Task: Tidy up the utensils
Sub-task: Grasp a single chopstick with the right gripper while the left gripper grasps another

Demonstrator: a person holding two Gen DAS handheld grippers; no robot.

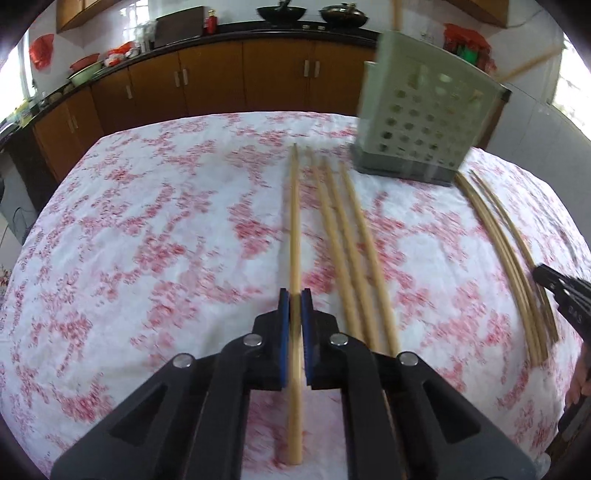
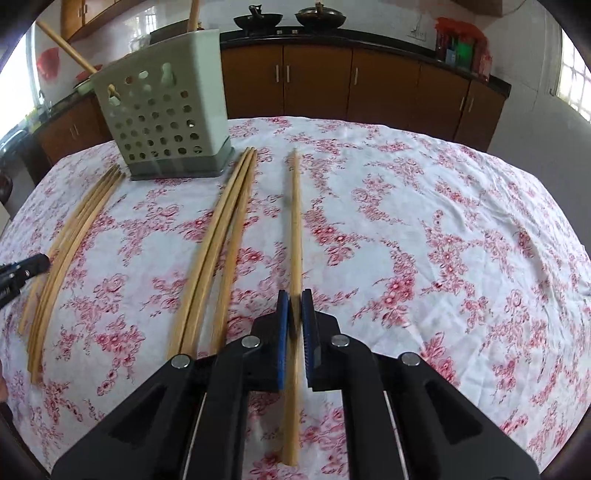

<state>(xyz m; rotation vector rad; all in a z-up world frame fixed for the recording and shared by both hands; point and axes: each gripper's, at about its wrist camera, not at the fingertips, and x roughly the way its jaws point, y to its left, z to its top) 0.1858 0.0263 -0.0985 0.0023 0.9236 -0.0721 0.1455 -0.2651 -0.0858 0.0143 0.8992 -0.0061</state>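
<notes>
In the left wrist view my left gripper (image 1: 294, 295) is shut on a long wooden chopstick (image 1: 294, 229) that lies on the floral tablecloth (image 1: 166, 240). Three more chopsticks (image 1: 347, 240) lie just to its right. In the right wrist view my right gripper (image 2: 294, 295) is shut on another single chopstick (image 2: 296, 229), with three chopsticks (image 2: 221, 240) to its left. The green perforated utensil holder (image 1: 424, 122) (image 2: 162, 118) stands at the far side between the two sets, with two chopsticks sticking out of its top. Each gripper shows at the edge of the other's view: right gripper (image 1: 543, 275), left gripper (image 2: 40, 262).
The round table is covered by a white cloth with red flowers (image 2: 424, 240). Behind it runs a dark counter over brown cabinets (image 1: 240, 81), with two black woks (image 2: 258, 20) on it. A hand shows at the right edge (image 1: 580, 384).
</notes>
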